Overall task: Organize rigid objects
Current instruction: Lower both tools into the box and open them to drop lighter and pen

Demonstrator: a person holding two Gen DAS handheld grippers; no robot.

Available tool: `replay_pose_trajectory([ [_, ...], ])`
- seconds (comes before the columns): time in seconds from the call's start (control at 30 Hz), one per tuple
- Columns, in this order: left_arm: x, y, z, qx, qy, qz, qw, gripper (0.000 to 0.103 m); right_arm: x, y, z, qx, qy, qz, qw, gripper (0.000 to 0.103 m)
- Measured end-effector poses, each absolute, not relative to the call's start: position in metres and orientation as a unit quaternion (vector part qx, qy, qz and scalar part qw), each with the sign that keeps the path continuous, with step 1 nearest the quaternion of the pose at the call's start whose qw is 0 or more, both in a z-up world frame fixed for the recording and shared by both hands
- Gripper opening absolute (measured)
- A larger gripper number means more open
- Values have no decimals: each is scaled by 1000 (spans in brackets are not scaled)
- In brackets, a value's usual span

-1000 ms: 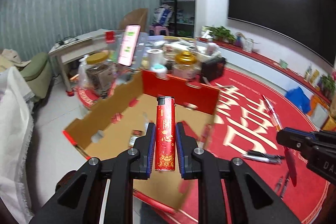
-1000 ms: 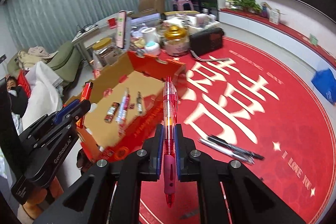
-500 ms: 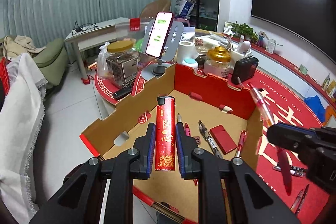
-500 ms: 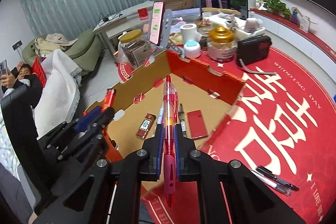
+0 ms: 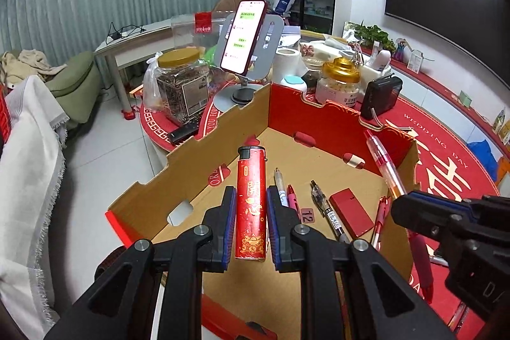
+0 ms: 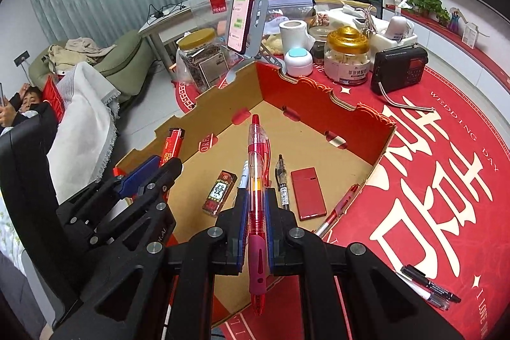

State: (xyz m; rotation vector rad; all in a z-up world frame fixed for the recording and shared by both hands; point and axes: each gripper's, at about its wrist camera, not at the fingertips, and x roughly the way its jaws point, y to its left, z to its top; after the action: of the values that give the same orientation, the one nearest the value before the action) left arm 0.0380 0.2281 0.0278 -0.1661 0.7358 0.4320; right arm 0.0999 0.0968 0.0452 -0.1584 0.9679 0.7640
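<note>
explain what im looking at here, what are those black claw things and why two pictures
The black claws are hand-held grippers, one in each of a person's hands; no robot is involved. Each carries a wide-angle camera looking along its fingers, so there are two pictures of the same moment.

In the left wrist view, the left gripper is shut on a red lighter. In the right wrist view, the right gripper is shut on a red pen.

Both hang over an open cardboard box on a red tablecloth. The box already holds pens, a flat red case and a small lighter. Two black markers lie outside it.
</note>
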Motion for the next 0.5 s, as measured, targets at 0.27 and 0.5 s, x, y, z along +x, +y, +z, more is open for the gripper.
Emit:
replay_pose_trajectory([
  [0.27,57,231,12,-78,384,200,898,20,111,104,28,-87,467,347,809,11],
  [0.5,71,233,-4,-74,416,192,886,21,121,109,9,-97,482,331,805,11],
])
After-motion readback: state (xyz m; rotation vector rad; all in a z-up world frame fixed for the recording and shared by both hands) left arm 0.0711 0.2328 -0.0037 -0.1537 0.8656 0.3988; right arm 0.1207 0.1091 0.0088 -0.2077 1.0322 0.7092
